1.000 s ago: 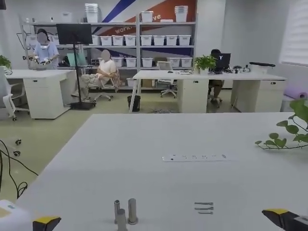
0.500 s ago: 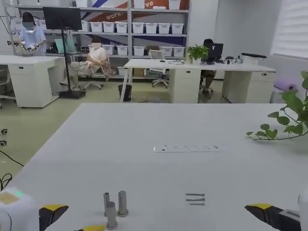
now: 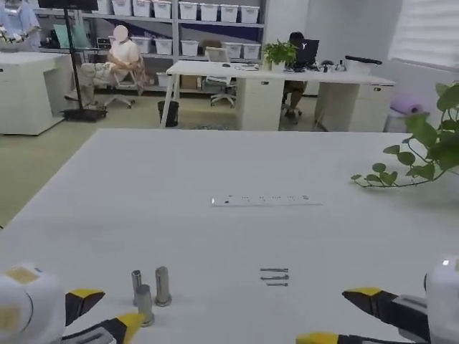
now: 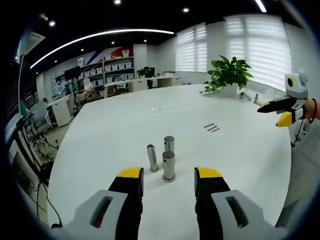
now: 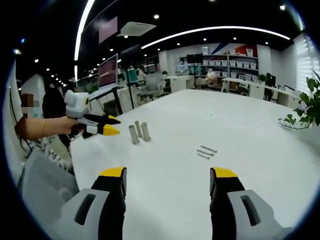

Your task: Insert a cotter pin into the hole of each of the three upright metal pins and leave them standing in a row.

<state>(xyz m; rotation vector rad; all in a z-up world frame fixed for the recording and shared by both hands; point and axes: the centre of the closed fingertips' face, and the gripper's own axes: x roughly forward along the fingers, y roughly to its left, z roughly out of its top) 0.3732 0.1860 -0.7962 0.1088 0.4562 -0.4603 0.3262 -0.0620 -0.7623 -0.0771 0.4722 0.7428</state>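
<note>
Left hand-held gripper [image 4: 169,173] agape before three upright grey metal pins [image 4: 168,159].

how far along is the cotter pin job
Nothing is done yet. The three cotter pins lie loose on the table, apart from the three upright metal pins, which stand bunched. In hand: nothing; the left gripper and right gripper are open and empty. Still to do: all three insertions, then lining them up.

Lit brightly by long white ceiling strip lights [image 5: 220,28] and white-blinded windows [image 4: 250,45]. Slightly soft; bent strongly toward fisheye edges.
</note>
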